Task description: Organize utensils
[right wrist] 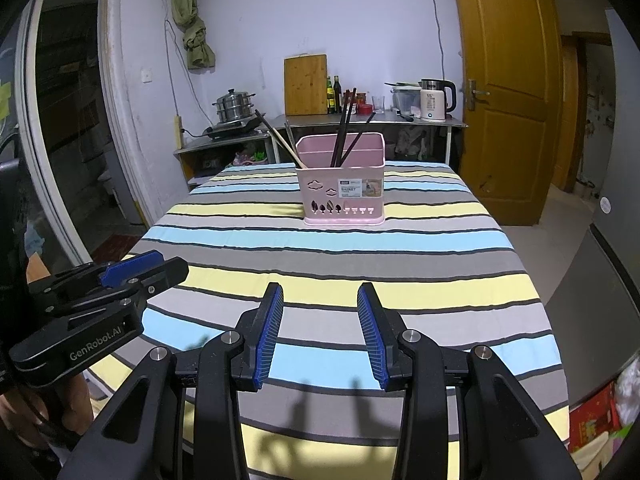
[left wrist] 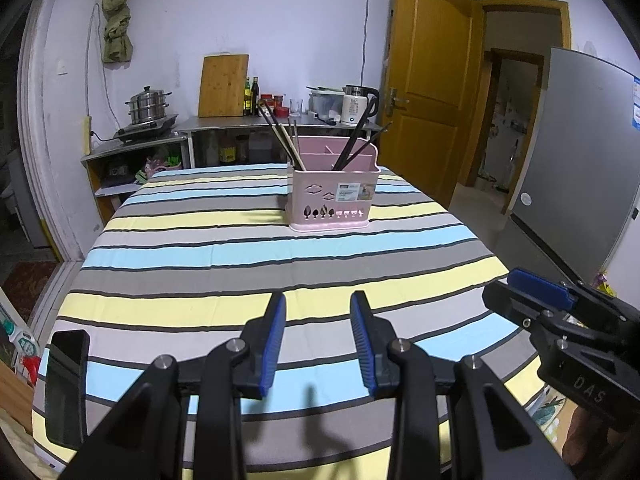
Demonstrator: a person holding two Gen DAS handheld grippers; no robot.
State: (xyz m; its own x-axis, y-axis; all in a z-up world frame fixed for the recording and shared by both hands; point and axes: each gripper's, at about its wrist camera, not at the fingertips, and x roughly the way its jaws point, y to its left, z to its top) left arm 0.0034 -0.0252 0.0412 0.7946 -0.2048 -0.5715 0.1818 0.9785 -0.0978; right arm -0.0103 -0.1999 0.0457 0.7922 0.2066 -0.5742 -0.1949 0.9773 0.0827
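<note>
Both grippers hang wide and empty over the near table edge, left gripper [left wrist: 318, 340] and right gripper [right wrist: 320, 332], while chopsticks [right wrist: 344, 132] stand sorted in the far pink basket [right wrist: 342, 196], so little looks left to fetch.

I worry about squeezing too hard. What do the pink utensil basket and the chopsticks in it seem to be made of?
The pink utensil basket looks like thin moulded plastic with a matte finish: uniform colour, cut-out tree and cloud shapes, rounded rim. The dark chopsticks could be lacquered wood or plastic; too small to tell. The pale chopsticks look like bare wood or bamboo.
</note>
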